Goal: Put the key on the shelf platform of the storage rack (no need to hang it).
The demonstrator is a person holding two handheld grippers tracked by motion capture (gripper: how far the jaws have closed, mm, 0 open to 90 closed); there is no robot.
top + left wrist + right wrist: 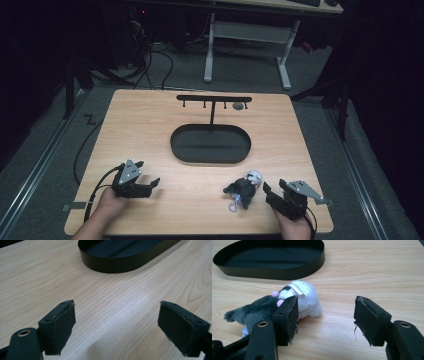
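resting beside plush toy (244, 188), right claw (268, 192) agape

No readable text, brand, number or sign; white tag on plush toy (287, 302) shows no legible print.

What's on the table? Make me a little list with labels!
toy: grey and white plush toy, lying on the wooden table near the front edge
toy loop: pale ring at its near end
tray: black oval tray, empty, mid-table
rack: black hook stand behind the tray
left gripper: open, over bare wood
right gripper: open, just right of the toy, not holding it
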